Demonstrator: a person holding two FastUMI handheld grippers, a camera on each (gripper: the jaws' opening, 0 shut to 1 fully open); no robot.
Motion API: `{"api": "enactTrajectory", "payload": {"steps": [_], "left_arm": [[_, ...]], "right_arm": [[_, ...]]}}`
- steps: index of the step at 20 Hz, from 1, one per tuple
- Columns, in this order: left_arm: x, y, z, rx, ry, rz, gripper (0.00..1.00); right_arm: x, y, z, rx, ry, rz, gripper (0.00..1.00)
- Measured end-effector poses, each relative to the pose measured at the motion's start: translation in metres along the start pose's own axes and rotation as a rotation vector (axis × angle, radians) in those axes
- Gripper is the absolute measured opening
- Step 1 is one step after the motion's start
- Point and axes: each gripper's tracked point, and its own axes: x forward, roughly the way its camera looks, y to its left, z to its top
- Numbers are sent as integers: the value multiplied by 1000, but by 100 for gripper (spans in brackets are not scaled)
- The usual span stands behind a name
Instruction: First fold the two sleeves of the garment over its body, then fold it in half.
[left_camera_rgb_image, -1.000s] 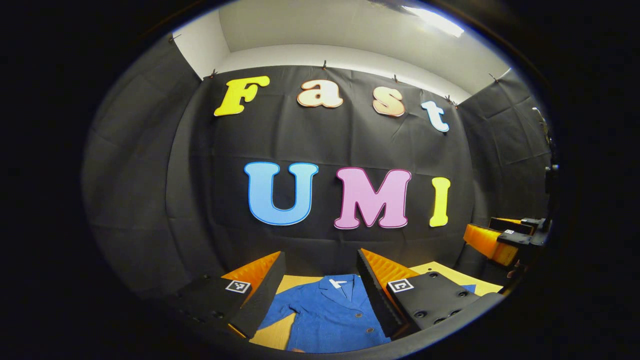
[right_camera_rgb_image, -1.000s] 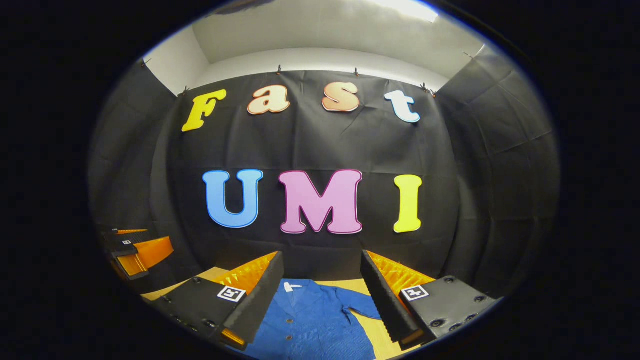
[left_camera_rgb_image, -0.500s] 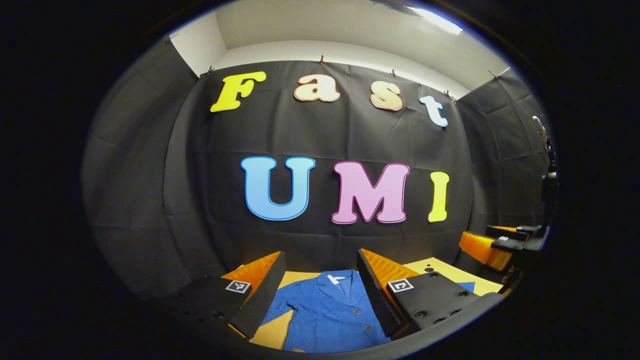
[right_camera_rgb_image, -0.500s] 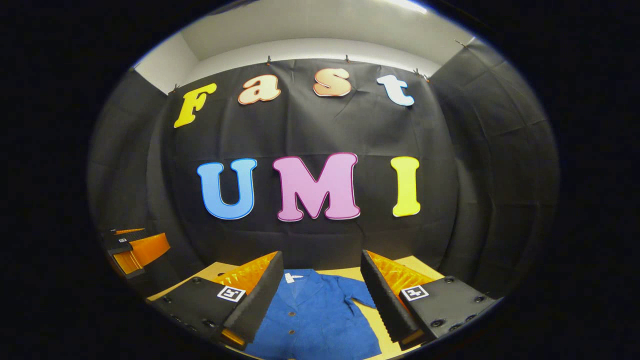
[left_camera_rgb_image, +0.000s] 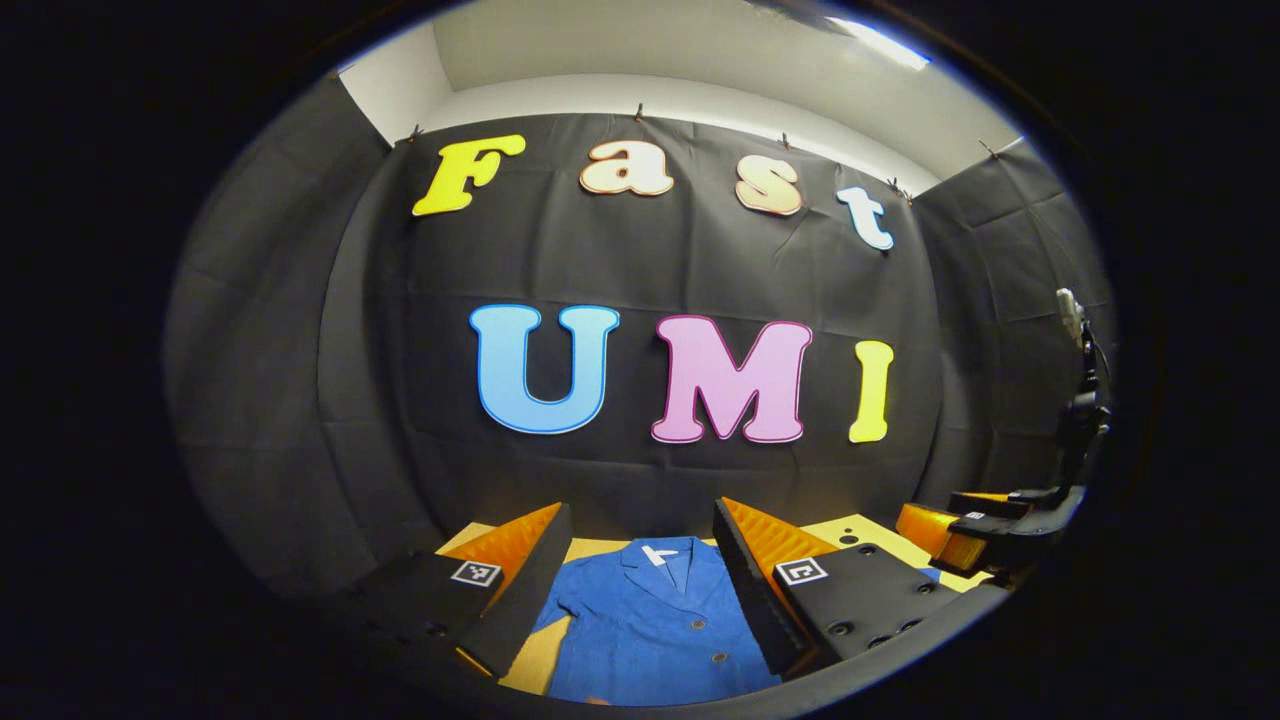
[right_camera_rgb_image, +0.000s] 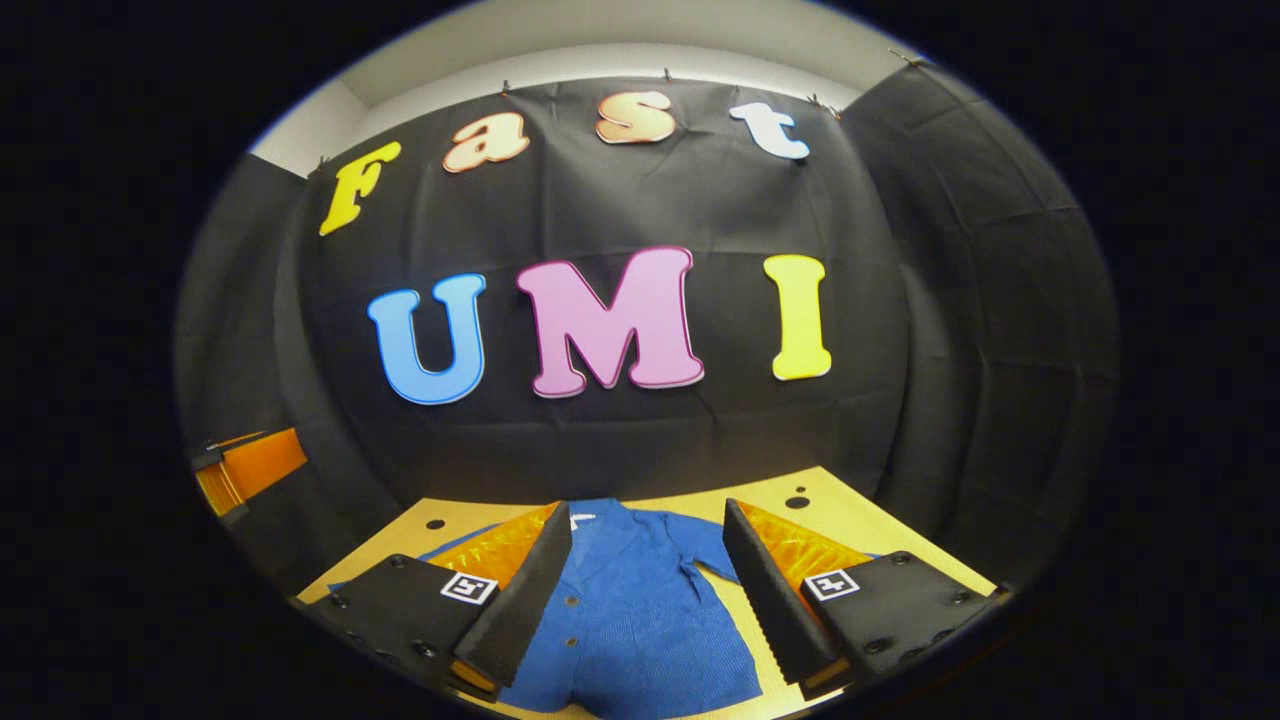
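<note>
Low centre of both views, blue buttoned cloth jacket (right_camera_rgb_image: 630, 620) lies flat; my left gripper (left_camera_rgb_image: 640, 590) & right gripper (right_camera_rgb_image: 645, 600) gape, holding nothing; a sloppy sleeve pinch could bunch the body.

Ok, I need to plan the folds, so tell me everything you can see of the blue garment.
The blue garment is a short-sleeved buttoned shirt of finely textured cloth, with an open collar and a white neck tag. It lies flat, front up and unfolded, on the tan table, collar toward the booth wall. One sleeve is spread sideways in the right gripper view. Nothing grips it: the left gripper and right gripper hang open above.
</note>
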Motion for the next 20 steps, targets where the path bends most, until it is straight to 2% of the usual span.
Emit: {"api": "enactTrajectory", "payload": {"steps": [6,13,20], "left_arm": [[17,-26,-12,6,47,-15,82],[43,-80,-35,57,127,-64,82],[68,-139,-57,96,220,-121,82]], "right_arm": [[17,-74,-53,65,173,-117,96],[22,-195,-137,105,388,-298,96],[44,-298,-195,192,539,-448,96]]}}
